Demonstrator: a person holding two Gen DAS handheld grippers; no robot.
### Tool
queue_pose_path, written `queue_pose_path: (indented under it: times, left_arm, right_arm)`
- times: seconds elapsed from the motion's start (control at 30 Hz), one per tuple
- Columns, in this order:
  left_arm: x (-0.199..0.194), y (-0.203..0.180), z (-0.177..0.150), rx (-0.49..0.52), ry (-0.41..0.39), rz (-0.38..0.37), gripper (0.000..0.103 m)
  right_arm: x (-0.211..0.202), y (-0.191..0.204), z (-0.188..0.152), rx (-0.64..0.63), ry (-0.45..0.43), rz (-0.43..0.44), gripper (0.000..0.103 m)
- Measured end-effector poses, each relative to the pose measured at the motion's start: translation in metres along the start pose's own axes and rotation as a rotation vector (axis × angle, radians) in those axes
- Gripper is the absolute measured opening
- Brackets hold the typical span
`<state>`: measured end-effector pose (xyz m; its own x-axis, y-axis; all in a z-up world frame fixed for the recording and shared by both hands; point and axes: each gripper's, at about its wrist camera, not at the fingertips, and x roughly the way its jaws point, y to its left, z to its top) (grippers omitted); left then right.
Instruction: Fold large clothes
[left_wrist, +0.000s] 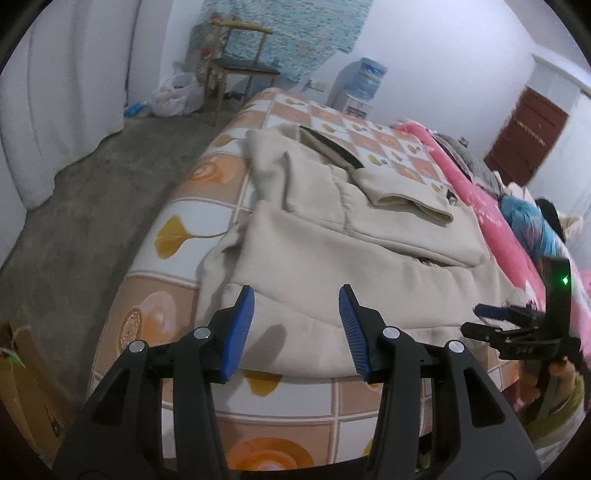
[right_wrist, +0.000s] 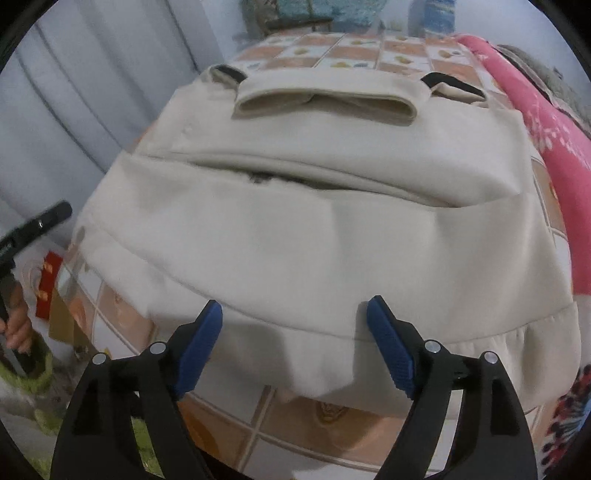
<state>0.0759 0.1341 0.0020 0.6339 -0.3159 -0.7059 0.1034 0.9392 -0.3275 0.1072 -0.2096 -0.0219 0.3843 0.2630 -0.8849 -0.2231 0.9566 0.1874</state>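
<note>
Left tongs (left_wrist: 297, 297) and right tongs (right_wrist: 295, 306) spread, ribbed blue pads empty, above soft beige folded garment (right_wrist: 314, 236), tile-patterned bedsheet (left_wrist: 177, 229)

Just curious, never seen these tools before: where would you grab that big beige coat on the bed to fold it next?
Probably the near hem of the beige coat, where it hangs loose over the bed's edge. Come from the near side, jaws straddling the free edge; the right gripper hangs open just over it. The left gripper, also open, could take the same hem further along.
</note>
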Motion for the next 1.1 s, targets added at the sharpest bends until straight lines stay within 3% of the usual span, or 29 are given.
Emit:
queue_pose_path:
  times: [0.3,0.4,0.47,0.53,0.67,0.73,0.9,0.97,1.03,1.1]
  left_arm:
    - [0.039,0.029,0.006,-0.076,0.069,0.024,0.046]
    - [0.042,0.029,0.009,-0.084,0.070,-0.047,0.044]
    - [0.031,0.023,0.014,-0.059,0.018,-0.139,0.045]
    - [0.027,0.017,0.017,-0.019,-0.008,-0.176,0.045]
    - [0.055,0.022,0.022,-0.024,0.063,-0.091,0.045]
    - [0.066,0.028,0.025,-0.055,0.088,-0.075,0.039]
    - [0.058,0.019,0.030,-0.042,0.024,-0.187,0.038]
    - [0.066,0.014,0.031,-0.013,0.055,-0.100,0.038]
    - [0.074,0.011,0.030,0.018,0.088,-0.004,0.029]
    - [0.076,0.005,0.027,0.053,0.087,0.050,0.029]
  right_arm:
    - [0.005,-0.004,0.006,0.043,0.016,0.028,0.084]
    - [0.005,0.000,0.006,0.036,0.017,0.021,0.085]
    - [0.006,0.000,0.005,0.032,0.016,0.020,0.086]
    - [0.005,-0.001,0.005,0.031,0.011,0.023,0.087]
    - [0.007,-0.001,0.005,0.028,0.004,0.027,0.088]
    - [0.007,0.000,0.004,0.026,0.002,0.027,0.089]
    - [0.008,0.000,0.003,0.019,-0.003,0.036,0.096]
    - [0.009,0.002,0.003,0.011,-0.010,0.030,0.096]
    - [0.009,0.005,0.003,0.000,-0.016,0.012,0.096]
    - [0.009,0.004,0.003,0.006,-0.022,0.015,0.096]
